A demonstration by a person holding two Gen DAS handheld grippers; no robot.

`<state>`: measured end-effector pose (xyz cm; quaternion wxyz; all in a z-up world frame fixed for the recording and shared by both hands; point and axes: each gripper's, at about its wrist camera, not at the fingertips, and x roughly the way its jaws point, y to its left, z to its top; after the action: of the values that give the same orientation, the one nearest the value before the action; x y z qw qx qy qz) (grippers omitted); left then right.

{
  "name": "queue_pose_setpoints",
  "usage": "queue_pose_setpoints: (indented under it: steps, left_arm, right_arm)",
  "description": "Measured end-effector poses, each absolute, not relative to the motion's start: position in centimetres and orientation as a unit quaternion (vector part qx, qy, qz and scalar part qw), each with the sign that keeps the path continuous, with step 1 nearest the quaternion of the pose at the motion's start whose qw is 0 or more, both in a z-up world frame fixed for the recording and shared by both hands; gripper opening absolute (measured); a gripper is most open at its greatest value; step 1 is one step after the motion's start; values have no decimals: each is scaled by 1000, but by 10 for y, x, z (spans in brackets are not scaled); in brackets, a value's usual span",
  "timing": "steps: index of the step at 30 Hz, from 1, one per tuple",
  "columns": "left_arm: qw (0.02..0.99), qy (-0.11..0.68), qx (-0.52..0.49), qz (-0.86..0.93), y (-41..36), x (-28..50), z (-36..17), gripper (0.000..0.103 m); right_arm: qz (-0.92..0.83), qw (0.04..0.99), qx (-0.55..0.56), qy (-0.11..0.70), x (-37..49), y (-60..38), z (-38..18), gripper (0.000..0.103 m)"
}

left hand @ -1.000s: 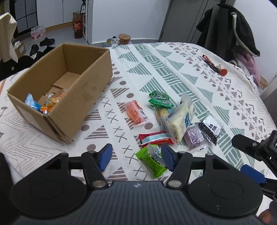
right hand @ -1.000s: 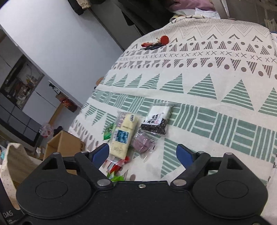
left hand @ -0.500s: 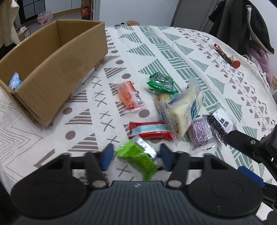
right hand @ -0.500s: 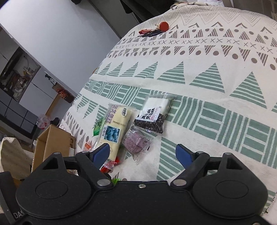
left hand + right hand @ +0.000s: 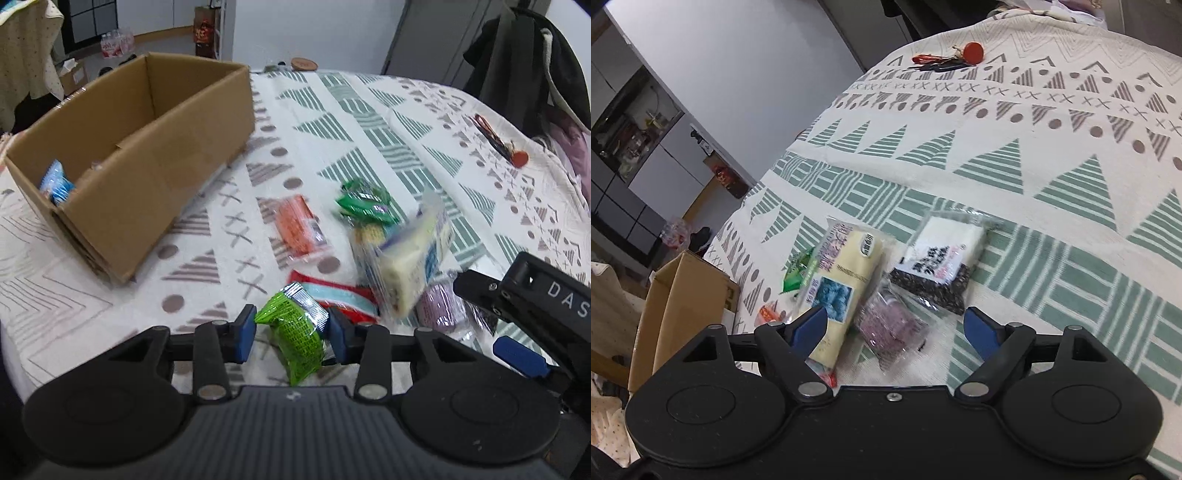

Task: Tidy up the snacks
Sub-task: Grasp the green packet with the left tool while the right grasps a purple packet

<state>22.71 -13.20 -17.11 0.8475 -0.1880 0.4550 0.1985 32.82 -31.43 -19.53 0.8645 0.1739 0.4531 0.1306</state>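
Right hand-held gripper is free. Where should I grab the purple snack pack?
Take the purple snack pack across its narrow width at mid-body, coming from above. It lies flat between the open right hand-held gripper's fingers, and the yellow pack crowds its left side.

Left wrist cam sat low over the near edge of the table (image 5: 369, 122), looking fwd and slightly down along its own fingers (image 5: 245, 334), w/ the cardboard box (image 5: 155, 184) ahead-left and the snack pile ahead-right, close in. Right wrist cam rode lower still, rolled to one side so the tabletop ran uphill to the right; it faced across the cloth toward the wall, snacks just past its fingers (image 5: 982, 330). Both views shared the yellow packet (image 5: 410, 266) (image 5: 846, 280), purple packet (image 5: 439, 308) (image 5: 890, 325), the box (image 5: 683, 302) and the red keyring (image 5: 517, 157) (image 5: 971, 53). Right gripper body (image 5: 535, 306) showed at the left cam's right edge.
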Motion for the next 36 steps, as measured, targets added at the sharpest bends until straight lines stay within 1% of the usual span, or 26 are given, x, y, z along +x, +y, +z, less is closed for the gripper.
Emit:
queue_pose_setpoints:
  steps: [8,13,16,18,19,21,22,24,25,27,30,36]
  left_arm:
    - [861,433,-169,207,-114,229,-158,40]
    - [859,431,-175,213,-103,227,-154,40]
    - [859,427,-183,213,-98,222,-148,40]
    - [862,424,-184,211,-97,219,-143,40]
    - [863,422,-184,210,-96,218,-140,40]
    - [865,417,-186,208,-93,214,-134,40]
    - [866,415,-187,208,-91,211,-130,40]
    - [868,410,-189,207,-88,206,-124,40]
    - [868,409,-191,208,-86,202,-120,40]
    - [868,407,-196,207,-83,195,-115,40]
    - [869,404,-201,202,-81,187,-109,40]
    - [875,391,-209,197,-72,173,-94,40]
  right_arm:
    - [125,875,138,447,339,-302,-194,81]
    - [129,873,135,450,346,-299,-199,81]
    - [131,867,130,464,348,-297,-206,74]
    - [129,862,122,474,349,-294,-211,65]
    - [128,862,113,477,349,-293,-213,63]
    - [135,864,95,475,346,-288,-215,49]
    - [138,863,92,477,344,-287,-215,47]
    - [145,858,105,481,339,-289,-214,35]
    - [144,853,122,487,338,-293,-214,34]
    - [140,845,158,491,333,-303,-211,25]
    - [127,852,171,479,323,-311,-202,19]
    - [129,855,185,466,303,-320,-189,16]
